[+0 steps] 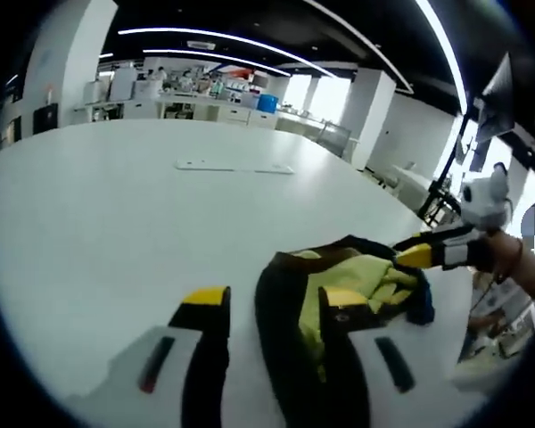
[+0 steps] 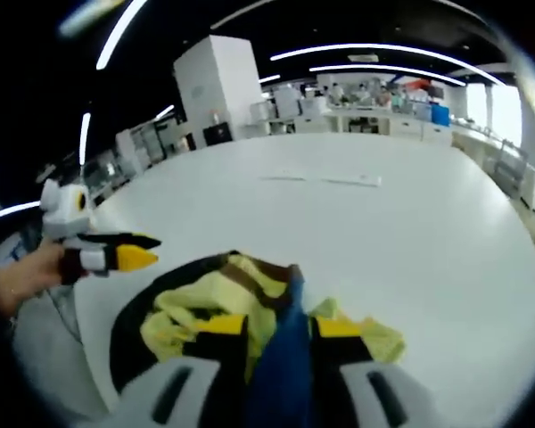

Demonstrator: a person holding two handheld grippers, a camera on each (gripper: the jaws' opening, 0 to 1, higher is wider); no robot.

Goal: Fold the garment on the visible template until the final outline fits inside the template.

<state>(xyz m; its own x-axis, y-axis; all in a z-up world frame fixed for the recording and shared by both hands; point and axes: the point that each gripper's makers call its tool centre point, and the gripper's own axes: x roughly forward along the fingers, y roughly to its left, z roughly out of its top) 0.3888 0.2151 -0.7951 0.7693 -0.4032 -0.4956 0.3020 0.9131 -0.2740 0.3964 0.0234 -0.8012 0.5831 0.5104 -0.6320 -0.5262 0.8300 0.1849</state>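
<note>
Here the bunched garment [image 2: 241, 312] stretches from the right claw [image 2: 281, 328] tableward.

Large white worktop [image 1: 116, 205], matte, curved far edge, with two flat white sheets [image 1: 234, 166] lying near its far side. Dark ceiling [image 1: 250, 22] above, crossed by long curved LED strips [image 1: 205, 36]. White square columns [image 2: 218, 85] standing beyond the worktop. Back wall lined with white cabinets and counters [image 1: 205, 109], cluttered with lab gear and a blue bin [image 1: 267, 102]. Bright windows [image 1: 330, 94] at the far corner, daylight blown out. More desks and chairs [image 1: 401, 178] off to one side near a black stand [image 1: 446, 178]. In the right gripper view, shelving and glass partitions [image 2: 134, 147] along the dim side of the room.
</note>
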